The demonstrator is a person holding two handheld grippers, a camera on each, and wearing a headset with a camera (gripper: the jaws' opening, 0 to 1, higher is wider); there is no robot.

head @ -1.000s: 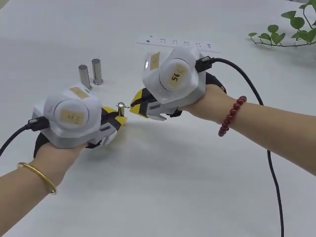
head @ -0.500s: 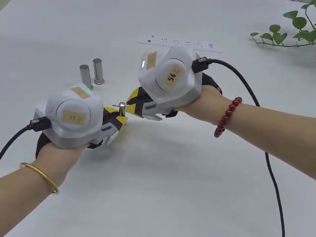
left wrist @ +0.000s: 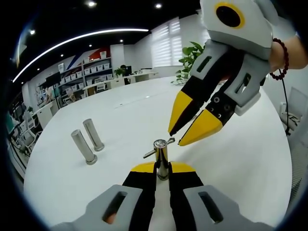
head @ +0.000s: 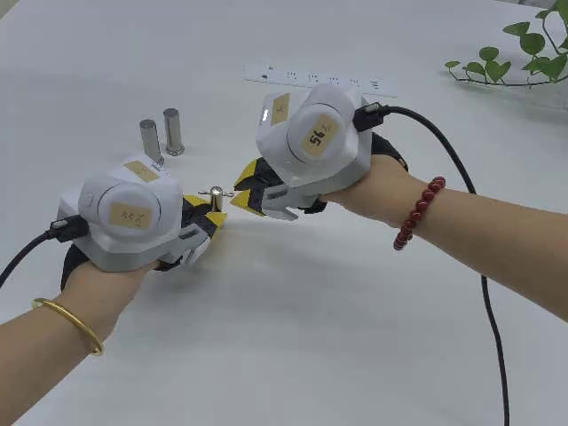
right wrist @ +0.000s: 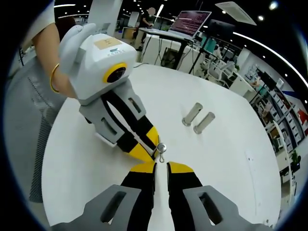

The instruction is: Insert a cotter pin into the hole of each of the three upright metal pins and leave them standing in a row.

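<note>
Clamps the left gripper (left wrist: 161, 169) narrow on the lower shaft of a metal pin (left wrist: 161, 156), black-and-yellow jaws pressing it from both sides, shaft upright. Shows that pin as a short round steel post, bright and smooth, with a flat top. Carries a cotter pin (left wrist: 149, 154) crosswise through the hole just under the top: thin silvery wire, straight end poking out to the left, looped end to the right.

Holds the right gripper (left wrist: 174, 137) at that looped end, reaching in from the right and far side, tapered yellow tips only a sliver apart. Cannot tell whether those tips pinch the wire or merely touch it. Repeats the meeting in the right gripper view: own jaws with a narrow slit between them, the wire loop just past the tips, the left gripper's jaws right behind it.

Places all this over the near middle of the white table (head: 311, 337), matte and even. Sets two other pins (head: 149, 140) farther off to the left, standing side by side, close but apart, plain grey cylinders. Lays a white power strip (head: 319, 78) flat toward the far edge, with green leaves (head: 524, 53) at the far right. Wraps both tools in pale rounded plastic housings, each with a black cable (head: 484, 293) trailing.
</note>
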